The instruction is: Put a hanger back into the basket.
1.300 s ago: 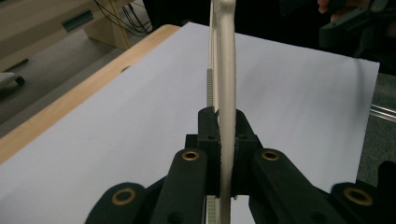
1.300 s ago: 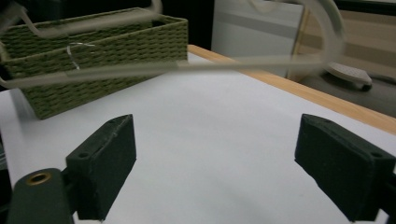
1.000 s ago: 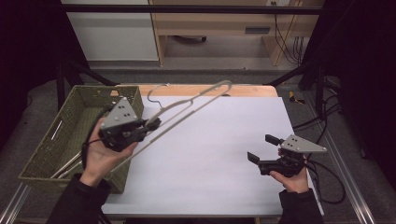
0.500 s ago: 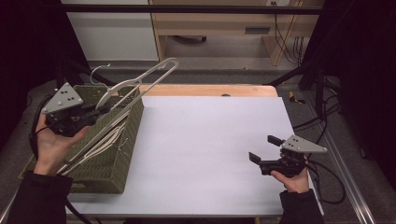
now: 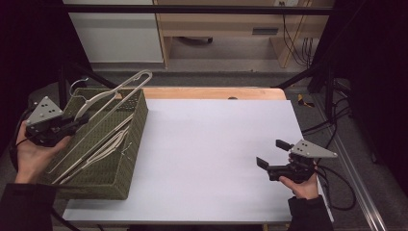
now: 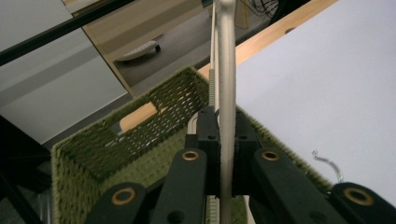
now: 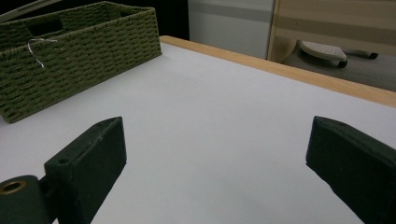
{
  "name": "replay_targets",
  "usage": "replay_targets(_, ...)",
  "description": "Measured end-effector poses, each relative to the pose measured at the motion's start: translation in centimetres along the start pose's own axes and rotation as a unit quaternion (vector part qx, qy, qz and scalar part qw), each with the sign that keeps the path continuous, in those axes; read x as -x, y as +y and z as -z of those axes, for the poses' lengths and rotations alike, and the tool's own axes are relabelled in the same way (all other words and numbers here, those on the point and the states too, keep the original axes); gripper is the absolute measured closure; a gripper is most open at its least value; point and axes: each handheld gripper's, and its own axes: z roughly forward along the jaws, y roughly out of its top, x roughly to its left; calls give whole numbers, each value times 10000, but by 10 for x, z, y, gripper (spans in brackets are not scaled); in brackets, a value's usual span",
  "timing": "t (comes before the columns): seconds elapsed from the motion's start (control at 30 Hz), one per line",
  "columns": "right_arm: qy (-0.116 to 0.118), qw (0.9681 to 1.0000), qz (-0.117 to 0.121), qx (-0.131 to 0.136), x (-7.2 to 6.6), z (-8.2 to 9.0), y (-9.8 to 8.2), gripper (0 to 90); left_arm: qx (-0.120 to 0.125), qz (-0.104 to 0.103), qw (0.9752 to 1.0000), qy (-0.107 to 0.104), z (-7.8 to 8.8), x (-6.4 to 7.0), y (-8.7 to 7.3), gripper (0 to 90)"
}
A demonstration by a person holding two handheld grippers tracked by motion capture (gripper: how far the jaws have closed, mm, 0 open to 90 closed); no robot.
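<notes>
The white table (image 5: 211, 159) takes up the middle of the high view, its top bare across the whole centre. At the left of the frame a green woven basket (image 5: 127, 144) sits on the table's left edge, and pale hangers (image 5: 103, 149) already lie in a loose bundle along its floor. One thin wire hook (image 7: 36, 50) pokes up over the basket's near rim in the right gripper view.

Judging by that, the tidying looks nearly finished: nothing is left out on the table to collect, and what remains, I'd say, is to lower the last hanger into the basket and let go of it.

That last hanger (image 5: 113, 94), pale and long, is held up at a slant over the basket in the upper left of the high view, its far end sticking out past the basket's back corner. The left claw (image 5: 72, 126) has it: in the left gripper view the two black jaws are drawn in narrow and pinch the hanger's bar (image 6: 226, 93), which runs straight up the frame between them.

At the lower right of the high view, the right claw (image 5: 270, 155) rests low over the table in the person's hand, jaws spread wide, with nothing between them and nothing touched.
</notes>
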Motion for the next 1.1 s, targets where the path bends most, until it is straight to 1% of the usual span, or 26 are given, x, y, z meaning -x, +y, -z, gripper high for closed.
replay_targets(0.07, 3, 10000, -3, -9, 0, 0, 0, 56, -64, 20, 10000, 29, -1, -5, -7, 858)
replay_targets(0.1, 11, 10000, -4, -11, 0, -1, 0, 56, -36, -13, 10000, 57, -2, -7, -9, 858)
replay_targets(0.13, 31, 10000, 19, -19, 0, 0, 0, 56, -59, -17, 10000, 72, -2, -9, -12, 858)
replay_targets(0.2, 16, 10000, -8, -21, -1, -1, 0, 56, -107, -20, 9999, 115, -4, -11, -17, 858)
replay_targets(0.27, 14, 10000, -8, -24, -1, -1, 0, 57, -230, -91, 9996, 121, -5, -13, -21, 858)
replay_targets(0.37, 19, 10000, -9, -13, -1, -1, 0, 57, -360, -166, 9991, 155, -8, -13, -28, 858)
replay_targets(0.47, 17, 10000, -17, -2, 0, 0, 0, 58, -567, -264, 9979, 165, -11, -14, -34, 858)
replay_targets(0.53, 28, 10000, -20, -5, -1, 0, 0, 58, -574, -285, 9978, 159, -13, -15, -39, 859)
replay_targets(0.57, 33, 10000, 2, -14, 0, 0, 0, 58, -628, -250, 9976, 172, -13, -14, -41, 859)
replay_targets(0.6, 26, 10000, -16, -17, -1, -1, 0, 59, -611, -296, 9975, 210, -15, -15, -43, 858)
replay_targets(0.63, 29, 10000, -14, -26, -1, -1, 0, 58, -716, -270, 9968, 249, -16, -15, -45, 859)
replay_targets(0.67, 23, 10000, -23, -28, -1, -2, 0, 59, -723, -342, 9964, 272, -18, -16, -47, 859)
replay_targets(0.73, 42, 10000, -12, -41, -1, -2, -1, 58, -800, -293, 9959, 307, -23, -17, -52, 858)
replay_targets(0.77, 30, 10000, -6, -42, -1, -3, -1, 59, -881, -237, 9953, 332, -26, -16, -55, 859)
replay_targets(0.8, 39, 10000, -7, -44, -2, -3, -1, 59, -938, -228, 9948, 330, -29, -16, -59, 859)
replay_targets(0.83, 43, 10000, -19, -52, -2, -3, -1, 59, -1040, -282, 9937, 312, -32, -15, -62, 858)
replay_targets(0.87, 45, 10000, -12, -63, -1, -3, -1, 59, -1040, -282, 9937, 312, -32, -15, -62, 858)
replay_targets(0.93, 47, 10000, -10, -72, -1, -3, -1, 59, -1164, -238, 9925, 280, -42, -12, -76, 858)
replay_targets(0.97, 43, 10000, -4, -79, -1, -4, -2, 59, -1164, -238, 9925, 280, -42, -12, -76, 858)
replay_targets(1.0, 59, 9999, 18, -86, -1, -4, -2, 59, -1228, -212, 9919, 241, -47, -10, -84, 858)
replay_targets(1.1, 65, 9999, 5, -92, -2, -4, -2, 59, -1301, -225, 9911, 192, -53, -7, -92, 857)
